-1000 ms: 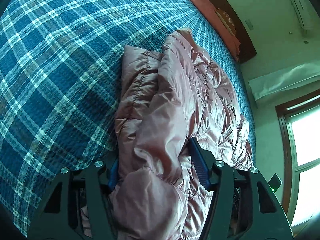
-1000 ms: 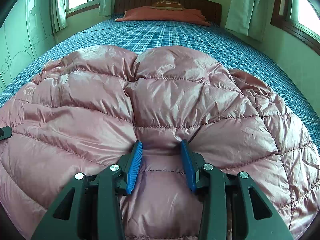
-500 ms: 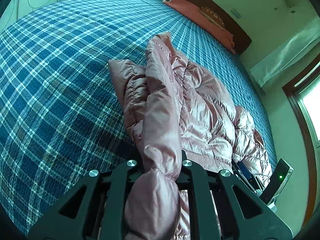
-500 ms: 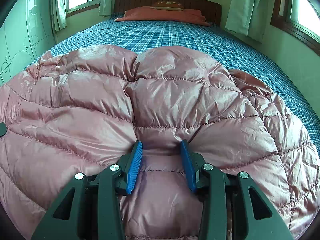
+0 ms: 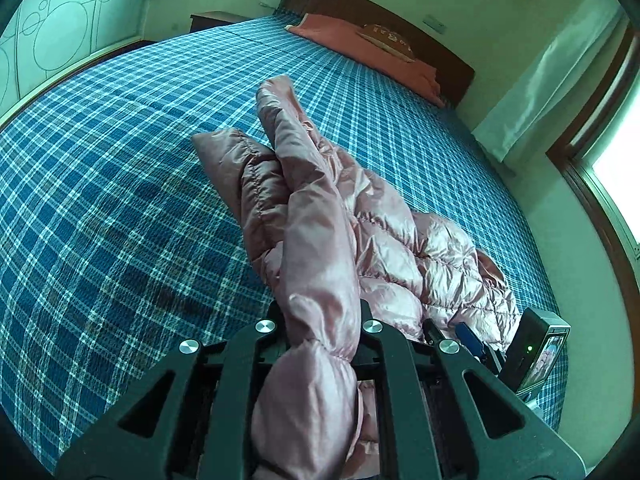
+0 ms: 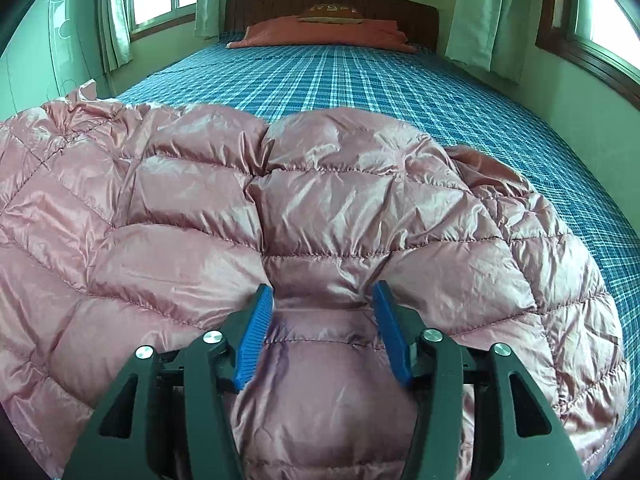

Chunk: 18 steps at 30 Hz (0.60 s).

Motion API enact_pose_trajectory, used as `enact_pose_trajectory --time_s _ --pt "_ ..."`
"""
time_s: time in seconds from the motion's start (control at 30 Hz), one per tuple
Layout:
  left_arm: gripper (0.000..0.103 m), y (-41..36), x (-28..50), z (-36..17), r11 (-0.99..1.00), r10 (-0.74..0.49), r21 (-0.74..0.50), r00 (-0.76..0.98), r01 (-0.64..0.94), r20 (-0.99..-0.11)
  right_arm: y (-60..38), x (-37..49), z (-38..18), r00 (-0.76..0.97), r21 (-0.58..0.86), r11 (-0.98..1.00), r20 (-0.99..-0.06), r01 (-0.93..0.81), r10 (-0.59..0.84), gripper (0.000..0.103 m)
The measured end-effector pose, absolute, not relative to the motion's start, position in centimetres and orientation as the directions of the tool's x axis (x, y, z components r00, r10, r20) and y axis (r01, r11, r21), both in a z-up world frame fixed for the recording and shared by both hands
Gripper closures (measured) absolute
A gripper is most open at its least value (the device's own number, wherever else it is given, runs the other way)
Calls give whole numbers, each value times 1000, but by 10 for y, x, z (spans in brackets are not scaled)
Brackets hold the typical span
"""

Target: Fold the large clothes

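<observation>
A pink quilted down jacket (image 5: 384,236) lies on the blue plaid bed (image 5: 120,168). My left gripper (image 5: 320,316) is shut on a bunched edge of the jacket and holds it lifted above the bed, so one side rises in a ridge. In the right wrist view the jacket (image 6: 320,200) fills the foreground. My right gripper (image 6: 324,300) has its blue pads (image 6: 256,332) pressed into a fold of the jacket's near edge and holds it. The right gripper also shows in the left wrist view (image 5: 472,340) at the jacket's right end.
An orange pillow (image 6: 320,32) and a dark wooden headboard (image 6: 416,12) are at the far end of the bed. Walls, curtains and windows (image 6: 600,28) flank both sides. The bed's right edge (image 6: 592,168) runs close to the jacket.
My left gripper closed on the jacket edge and lifted it up and back, raising that side. The jacket's left part rose in the right wrist view. The right gripper stayed put.
</observation>
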<state>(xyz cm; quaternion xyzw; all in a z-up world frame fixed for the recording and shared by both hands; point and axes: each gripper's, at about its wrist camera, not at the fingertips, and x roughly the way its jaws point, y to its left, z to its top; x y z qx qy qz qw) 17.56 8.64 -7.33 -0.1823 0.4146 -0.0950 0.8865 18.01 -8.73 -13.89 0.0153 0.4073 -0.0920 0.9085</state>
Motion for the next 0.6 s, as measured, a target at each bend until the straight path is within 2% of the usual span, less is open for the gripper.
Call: enact_pose_trajectory --time_s 0.23,0.6 --pt "93 32 169 -47 939 -314 -329 647 103 -695 -143 153 -104 682 -18 970 -708 244 -185 42" --pt "93 -87 160 -36 941 -333 -213 626 261 -705 -249 93 -92 658 -13 919 -695 394 -292 42"
